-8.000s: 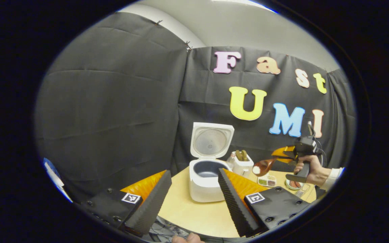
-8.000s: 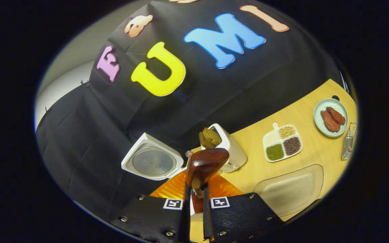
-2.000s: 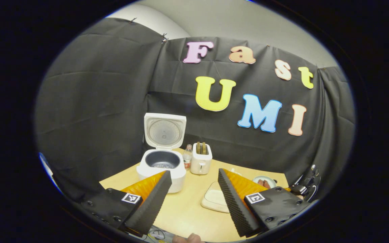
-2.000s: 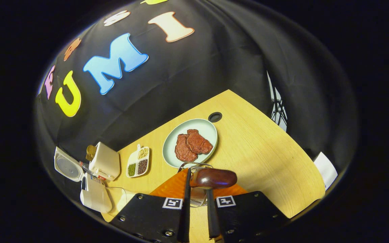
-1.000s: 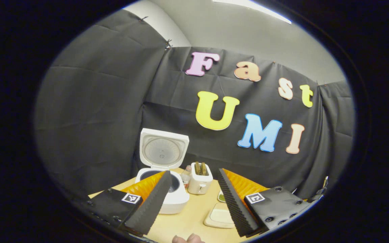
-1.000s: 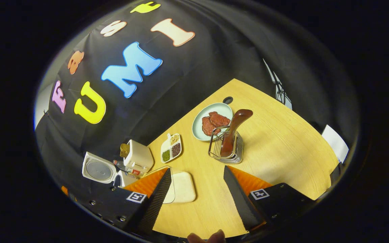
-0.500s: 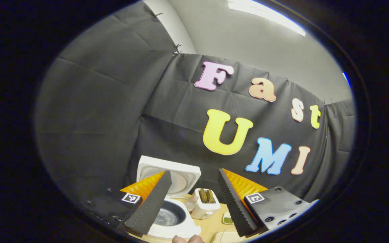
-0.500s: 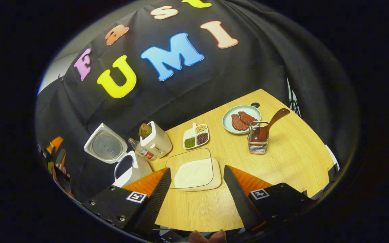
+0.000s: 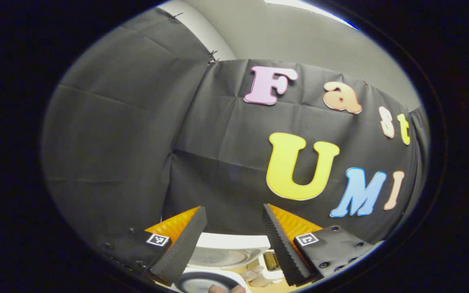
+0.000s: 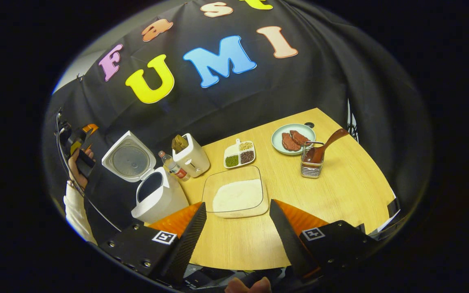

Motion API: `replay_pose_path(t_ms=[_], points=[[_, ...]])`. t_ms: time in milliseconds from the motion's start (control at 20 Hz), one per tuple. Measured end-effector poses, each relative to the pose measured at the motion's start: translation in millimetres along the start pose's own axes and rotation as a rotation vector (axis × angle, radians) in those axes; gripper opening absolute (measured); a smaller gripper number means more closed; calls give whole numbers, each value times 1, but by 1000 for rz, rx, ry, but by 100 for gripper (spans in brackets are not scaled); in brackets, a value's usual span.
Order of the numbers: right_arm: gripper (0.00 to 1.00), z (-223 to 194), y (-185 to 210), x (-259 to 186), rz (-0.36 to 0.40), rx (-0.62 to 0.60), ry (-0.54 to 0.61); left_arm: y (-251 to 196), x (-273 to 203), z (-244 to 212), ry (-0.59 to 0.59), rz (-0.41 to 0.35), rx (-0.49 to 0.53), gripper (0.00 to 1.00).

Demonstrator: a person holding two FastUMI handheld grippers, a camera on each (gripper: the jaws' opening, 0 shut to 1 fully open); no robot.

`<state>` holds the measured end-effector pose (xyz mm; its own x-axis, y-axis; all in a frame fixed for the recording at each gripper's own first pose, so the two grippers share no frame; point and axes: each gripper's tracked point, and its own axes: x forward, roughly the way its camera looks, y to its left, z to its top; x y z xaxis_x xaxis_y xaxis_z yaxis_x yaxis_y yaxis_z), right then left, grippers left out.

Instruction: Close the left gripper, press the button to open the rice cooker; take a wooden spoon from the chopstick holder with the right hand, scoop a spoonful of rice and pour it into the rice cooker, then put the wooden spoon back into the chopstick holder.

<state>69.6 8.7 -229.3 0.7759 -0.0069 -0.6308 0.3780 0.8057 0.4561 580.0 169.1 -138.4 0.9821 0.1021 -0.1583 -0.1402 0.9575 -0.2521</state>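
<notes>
Fingers of our right gripper (image 10: 237,213) stand spread wide and empty at the bottom of the right gripper view, raised over the near edge of the wooden table (image 10: 340,195). Just beyond them lies a clear tray of rice (image 10: 236,195). Farther back and to the right, the wooden spoon (image 10: 326,146) stands in the wire chopstick holder (image 10: 311,165), its handle leaning out to the right, beside a green plate of meat (image 10: 292,139). To the left sits the white rice cooker (image 10: 159,199) with its lid (image 10: 128,160) swung up. A small bottle (image 10: 173,166), a toaster (image 10: 191,158) and a divided dish of grains (image 10: 239,154) stand behind the tray. Our left gripper (image 9: 234,221) is also spread and empty, tilted up toward the cloth wall, with the cooker lid just below it. We judge the task essentially done, so what remains is a clean retreat: we should keep both grippers released, draw them back without brushing the leaning spoon handle or the raised lid, and leave the holder undisturbed.
</notes>
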Motion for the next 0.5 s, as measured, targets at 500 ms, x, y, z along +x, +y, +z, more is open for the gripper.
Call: replay_pose_path(t_ms=[500], points=[[96, -13, -13, 0, -45, 7, 46, 20, 73, -100, 253, 112, 205, 96]])
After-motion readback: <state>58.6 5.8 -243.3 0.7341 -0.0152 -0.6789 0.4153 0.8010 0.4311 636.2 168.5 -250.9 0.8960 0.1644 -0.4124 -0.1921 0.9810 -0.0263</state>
